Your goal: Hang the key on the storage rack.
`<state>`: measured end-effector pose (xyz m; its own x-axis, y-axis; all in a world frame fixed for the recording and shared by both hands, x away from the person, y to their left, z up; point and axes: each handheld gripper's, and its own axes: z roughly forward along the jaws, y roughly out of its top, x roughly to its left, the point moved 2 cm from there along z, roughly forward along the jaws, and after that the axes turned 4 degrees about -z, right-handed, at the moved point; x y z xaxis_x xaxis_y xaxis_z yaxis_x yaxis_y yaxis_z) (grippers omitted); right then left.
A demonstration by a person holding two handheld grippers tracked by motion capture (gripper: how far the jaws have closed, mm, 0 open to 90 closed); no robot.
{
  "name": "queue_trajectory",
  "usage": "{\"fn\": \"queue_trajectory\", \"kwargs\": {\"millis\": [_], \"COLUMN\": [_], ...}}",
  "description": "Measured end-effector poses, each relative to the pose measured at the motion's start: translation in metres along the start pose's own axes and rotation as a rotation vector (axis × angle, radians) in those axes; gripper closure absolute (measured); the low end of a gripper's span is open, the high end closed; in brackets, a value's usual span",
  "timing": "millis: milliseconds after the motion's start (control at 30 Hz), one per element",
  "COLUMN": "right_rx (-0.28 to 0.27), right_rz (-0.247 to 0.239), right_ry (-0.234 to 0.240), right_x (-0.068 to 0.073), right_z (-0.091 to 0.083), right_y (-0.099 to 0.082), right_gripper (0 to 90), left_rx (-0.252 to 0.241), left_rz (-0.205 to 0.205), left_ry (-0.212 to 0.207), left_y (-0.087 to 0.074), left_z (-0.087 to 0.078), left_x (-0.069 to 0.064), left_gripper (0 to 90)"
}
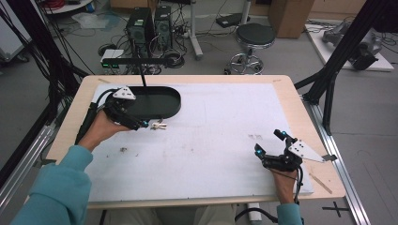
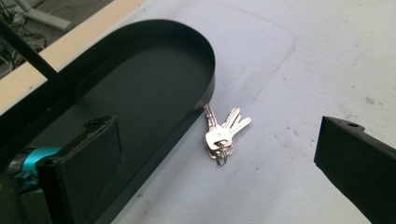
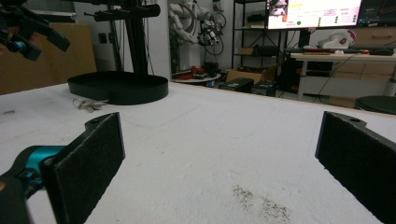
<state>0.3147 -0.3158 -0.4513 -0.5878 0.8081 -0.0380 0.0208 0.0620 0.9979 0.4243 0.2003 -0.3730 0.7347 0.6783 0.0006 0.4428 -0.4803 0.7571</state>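
A small bunch of silver keys [image 1: 158,125] lies on the white mat, right against the near rim of a black oval tray [image 1: 174,110]. My left gripper [image 1: 140,119] hovers open just left of the keys. In the left gripper view the keys [image 2: 222,135] lie ahead between its spread jaws [image 2: 218,127], with the left jaw over the tray [image 2: 205,60]. My right gripper [image 1: 270,143] is open low over the mat near the front right, nothing between its jaws [image 3: 222,120]. From there the keys [image 3: 88,105] and tray [image 3: 119,88] show far off at the left.
A black stand post [image 1: 141,70] rises behind the tray. Dark specks [image 1: 256,137] mark the mat near the right gripper. A thin wooden stick [image 1: 321,183] lies on the table's front right corner. A stool [image 1: 253,37] and computer cases stand on the floor beyond.
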Motion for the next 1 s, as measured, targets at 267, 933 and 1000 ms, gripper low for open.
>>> {"fn": "queue_trajectory", "kwargs": {"millis": [267, 933, 1000], "right_rx": [0.000, 0.000, -0.001], "right_rz": [0.001, 0.009, 0.009], "right_ry": [0.000, 0.000, 0.001], "right_x": [0.000, 0.000, 0.000], "right_z": [0.000, 0.000, 0.000], "right_y": [0.000, 0.000, 0.000], "right_gripper": [0.5, 0.5, 0.4], "left_rx": [0.071, 0.258, 0.269], "left_rz": [0.001, -0.016, -0.015], "left_ry": [0.004, -0.006, -0.002], "left_y": [-0.001, -0.010, -0.011], "left_z": [0.015, 0.051, 0.053], "left_x": [-0.004, -0.013, -0.013], "left_gripper": [1.7, 8.3, 8.4]}}
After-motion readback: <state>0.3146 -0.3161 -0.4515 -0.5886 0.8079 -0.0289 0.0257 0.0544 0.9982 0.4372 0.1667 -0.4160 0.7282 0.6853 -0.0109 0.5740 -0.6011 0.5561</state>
